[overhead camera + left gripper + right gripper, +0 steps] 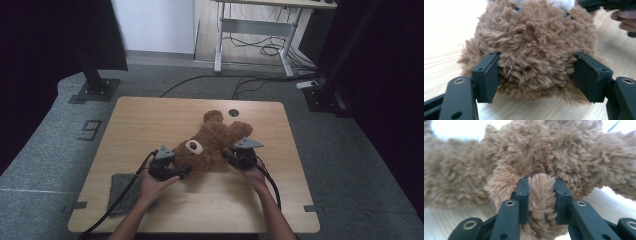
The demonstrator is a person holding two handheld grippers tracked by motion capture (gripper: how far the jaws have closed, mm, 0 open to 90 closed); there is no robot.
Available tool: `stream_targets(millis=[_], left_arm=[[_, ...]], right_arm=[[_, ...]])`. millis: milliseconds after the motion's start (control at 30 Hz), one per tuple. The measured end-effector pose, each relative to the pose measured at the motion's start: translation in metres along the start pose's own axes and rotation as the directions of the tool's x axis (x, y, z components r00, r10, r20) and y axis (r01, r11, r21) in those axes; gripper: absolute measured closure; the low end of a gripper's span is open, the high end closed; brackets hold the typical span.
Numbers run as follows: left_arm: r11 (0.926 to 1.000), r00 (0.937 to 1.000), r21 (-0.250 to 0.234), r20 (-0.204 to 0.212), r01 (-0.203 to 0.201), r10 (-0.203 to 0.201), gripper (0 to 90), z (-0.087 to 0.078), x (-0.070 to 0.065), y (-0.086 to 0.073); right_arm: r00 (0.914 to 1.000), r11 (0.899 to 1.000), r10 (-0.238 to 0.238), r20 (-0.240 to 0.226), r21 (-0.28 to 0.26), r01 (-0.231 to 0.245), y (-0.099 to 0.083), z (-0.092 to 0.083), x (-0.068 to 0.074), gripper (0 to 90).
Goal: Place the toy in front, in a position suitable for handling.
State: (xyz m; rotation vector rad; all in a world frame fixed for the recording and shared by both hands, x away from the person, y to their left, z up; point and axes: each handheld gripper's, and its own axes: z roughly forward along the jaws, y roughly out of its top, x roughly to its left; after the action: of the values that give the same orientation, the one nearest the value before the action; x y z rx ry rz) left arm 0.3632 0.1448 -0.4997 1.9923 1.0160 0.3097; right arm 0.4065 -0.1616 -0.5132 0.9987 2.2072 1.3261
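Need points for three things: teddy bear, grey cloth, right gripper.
teddy bear (pixel 212 137), high view, on the brown belly fur.
grey cloth (pixel 120 186), high view, on its bare part left of the person's left forearm.
right gripper (pixel 541 195), right gripper view, midway between the jaw tips, which pinch a tuft of bear fur.

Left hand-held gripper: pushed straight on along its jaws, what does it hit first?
The teddy bear's head. The left hand-held gripper has its jaws wide open on either side of it, seemingly at the fur already.
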Motion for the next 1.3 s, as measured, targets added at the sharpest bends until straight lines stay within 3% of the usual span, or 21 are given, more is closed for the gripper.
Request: stream_targets(millis=[100, 200, 433, 767, 933, 967, 1100, 1200, 1300], left_arm=[[0.9999, 1.0000, 0.015, -0.002, -0.003, 0.003, 28.4, 0.000, 0.003, 0.003], [0.9995, 0.9997, 0.020, 0.003, 0.023, -0.023, 33.4, -0.002, 0.010, 0.006], [0.9986, 0.9996, 0.046, 0.002, 0.027, -0.027, 35.1, -0.006, 0.019, 0.008], [0.9982, 0.9981, 0.040, -0.045, 0.045, -0.043, 38.9, -0.013, 0.033, 0.008], [0.9972, 0.9968, 0.034, -0.044, 0.068, -0.066, 38.9, -0.016, 0.040, 0.006], [0.9969, 0.9968, 0.034, -0.038, 0.072, -0.070, 38.6, -0.016, 0.041, 0.006], [0.9970, 0.9969, 0.029, -0.034, 0.072, -0.071, 38.7, -0.016, 0.040, 0.006], [0.9973, 0.9974, 0.031, -0.028, 0.067, -0.066, 38.6, -0.014, 0.039, 0.005], [0.9971, 0.9974, 0.031, -0.023, 0.069, -0.068, 38.5, -0.013, 0.038, 0.005]], right_arm=[[0.9999, 1.000, -0.010, -0.013, -0.007, 0.010, -0.003, 0.000, 0.008, 74.2], [0.9995, 1.000, -0.028, -0.016, -0.012, 0.028, -0.008, 0.000, 0.020, 75.2], [0.9973, 0.999, -0.014, -0.073, -0.043, 0.011, -0.014, -0.005, 0.038, 76.8], [0.9840, 0.999, -0.010, -0.178, -0.044, 0.003, -0.019, -0.009, 0.064, 77.1], [0.9778, 0.999, -0.025, -0.208, -0.045, 0.016, -0.019, -0.011, 0.076, 76.2], [0.9787, 0.999, -0.031, -0.203, -0.041, 0.023, -0.018, -0.012, 0.078, 73.8], [0.9798, 0.998, -0.052, -0.193, -0.035, 0.046, -0.010, -0.026, 0.079, 48.5], [0.9951, 0.996, -0.059, -0.080, -0.077, 0.053, 0.000, -0.046, 0.071, 38.7], [0.9996, 0.995, 0.000, 0.029, -0.095, 0.002, 0.010, -0.060, 0.050, 33.3]])
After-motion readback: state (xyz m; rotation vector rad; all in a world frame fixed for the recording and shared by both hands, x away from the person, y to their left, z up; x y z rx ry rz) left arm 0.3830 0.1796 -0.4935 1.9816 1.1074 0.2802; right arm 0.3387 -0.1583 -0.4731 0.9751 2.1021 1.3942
